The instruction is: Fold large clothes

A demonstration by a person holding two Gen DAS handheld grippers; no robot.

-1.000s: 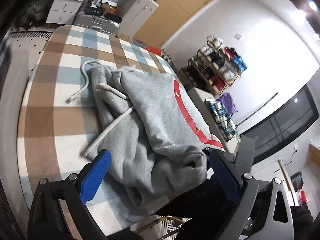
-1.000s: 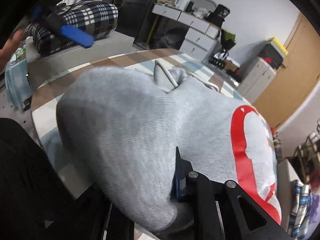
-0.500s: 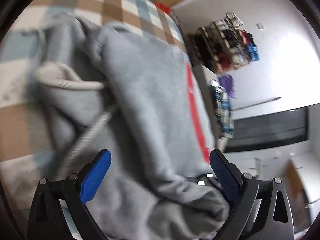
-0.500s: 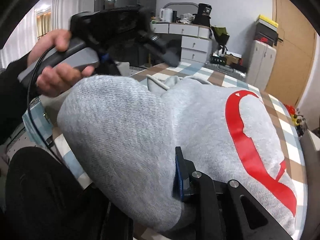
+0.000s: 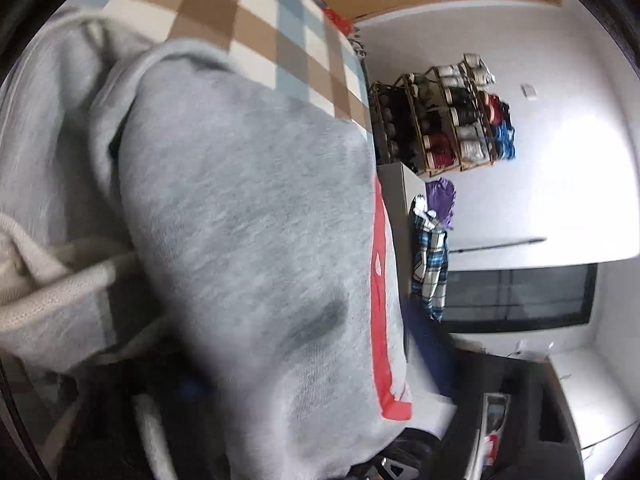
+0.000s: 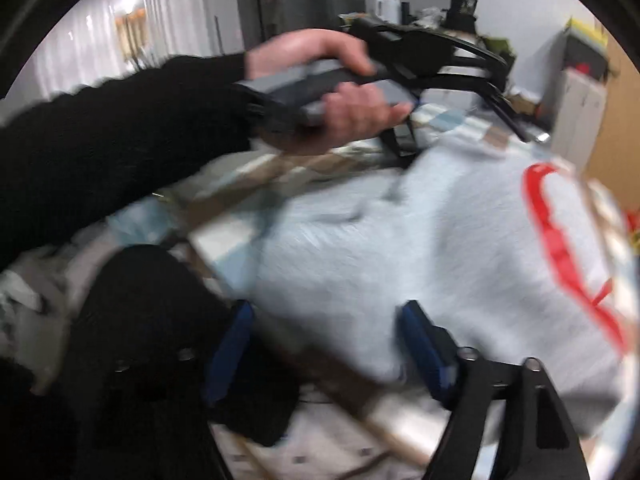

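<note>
1. Nearest in the right wrist view, we see the right claw (image 6: 328, 348) released: its blue pads (image 6: 420, 344) stand wide apart, having just been opening. The near edge of the grey sweatshirt (image 6: 440, 248) lies between them, unpressed.
2. In the left wrist view, the sweatshirt (image 5: 248, 220) bulges over the left claw and hides it. Only a blurred blue patch of one pad (image 5: 192, 388) shows.
3. The left claw (image 6: 512, 100) has just been closing. We cannot tell whether it grips the cloth.
4. A pale drawcord (image 5: 60, 280) runs along the sweatshirt's left fold.
5. The sweatshirt rests bunched on the checked worktop (image 5: 256, 12), with its red print (image 6: 560, 240) towards the right edge.
6. Beyond the garment, a hand (image 6: 340, 92) in a black sleeve (image 6: 120, 132) holds the left claw's grey handle above the worktop.
7. Farthest, a shoe rack (image 5: 448, 120) stands against the white wall, with a plaid shirt (image 5: 430, 264) hanging below it.
</note>
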